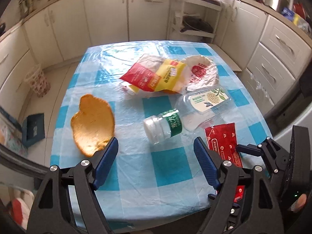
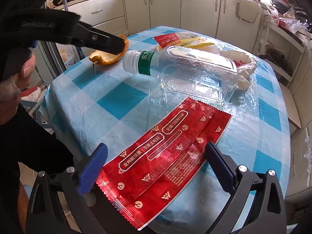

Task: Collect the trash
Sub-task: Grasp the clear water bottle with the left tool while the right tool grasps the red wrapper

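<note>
**A:** What is sitting nearest the right gripper (image 2: 156, 156)?

**B:** A flat red wrapper (image 2: 165, 156) is lying on the blue-checked tablecloth (image 2: 120, 101), with the blue-padded fingers (image 2: 93, 167) standing wide apart on either side of it, not pressing on it.

**A:** And the left gripper (image 1: 156, 152)?

**B:** Its jaws are also standing apart over bare cloth, gripping nothing. One fingertip (image 1: 111, 146) is hovering at the edge of an orange peel (image 1: 92, 121).

**A:** What is lying beyond?

**B:** A clear plastic bottle (image 1: 163, 124) with a white cap and green label is resting on its side mid-table, beside a clear plastic tray (image 1: 204, 101). Farther back, a red-and-yellow snack bag (image 1: 154, 74) is lying against a crumpled white bag (image 1: 202, 72). Cream kitchen cabinets (image 1: 105, 15) are lining the walls behind.
</note>
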`<state>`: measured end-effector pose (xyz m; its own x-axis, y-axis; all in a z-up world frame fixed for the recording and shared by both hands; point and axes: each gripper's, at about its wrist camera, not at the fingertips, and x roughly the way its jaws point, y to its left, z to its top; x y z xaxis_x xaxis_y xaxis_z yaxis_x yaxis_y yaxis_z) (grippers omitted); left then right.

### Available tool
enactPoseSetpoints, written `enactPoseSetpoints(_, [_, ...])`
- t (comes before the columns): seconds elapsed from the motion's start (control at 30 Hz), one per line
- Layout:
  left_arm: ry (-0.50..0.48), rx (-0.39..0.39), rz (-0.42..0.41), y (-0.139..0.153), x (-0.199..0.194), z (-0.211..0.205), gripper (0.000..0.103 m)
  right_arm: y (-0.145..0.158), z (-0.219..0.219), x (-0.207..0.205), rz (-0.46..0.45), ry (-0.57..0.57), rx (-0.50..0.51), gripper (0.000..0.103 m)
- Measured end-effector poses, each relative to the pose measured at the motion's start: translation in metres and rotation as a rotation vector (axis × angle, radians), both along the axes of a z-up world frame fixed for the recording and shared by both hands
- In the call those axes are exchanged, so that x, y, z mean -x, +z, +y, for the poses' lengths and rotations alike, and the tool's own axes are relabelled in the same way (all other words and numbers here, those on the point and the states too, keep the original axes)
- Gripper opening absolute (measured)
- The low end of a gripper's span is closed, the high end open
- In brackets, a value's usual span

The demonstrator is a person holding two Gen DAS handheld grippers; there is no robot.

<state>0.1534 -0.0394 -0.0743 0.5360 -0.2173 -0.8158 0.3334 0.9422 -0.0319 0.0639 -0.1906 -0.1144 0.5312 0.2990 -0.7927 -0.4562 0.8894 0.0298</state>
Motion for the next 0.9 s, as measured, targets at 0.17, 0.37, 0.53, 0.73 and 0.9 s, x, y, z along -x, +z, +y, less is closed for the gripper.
enactPoseSetpoints(0.17, [-0.209,-0.142,-0.04,-0.01,-0.012,-0.049,0.08,0.0,-0.006,0.002,-0.008,-0.002,-0.003,0.093])
enactPoseSetpoints(0.37, [-0.355,-0.239,-0.091,-0.02,-0.018,-0.096,0.084,0.003,-0.022,0.001,0.0,-0.041,-0.037,0.091])
enactPoseSetpoints(0.53, [-0.388,-0.274,-0.097,-0.027,-0.034,-0.116,0.085,0.006,-0.037,-0.003,-0.026,-0.108,-0.027,0.092])
enactPoseSetpoints(0.73, [-0.377,-0.31,-0.078,-0.041,-0.042,-0.123,0.085,0.004,-0.044,-0.009,-0.042,-0.173,0.044,0.095])
enactPoseSetpoints(0.9, [-0.303,-0.269,0.003,-0.044,-0.051,-0.117,0.075,-0.002,-0.058,-0.016,-0.019,-0.195,0.02,0.095])
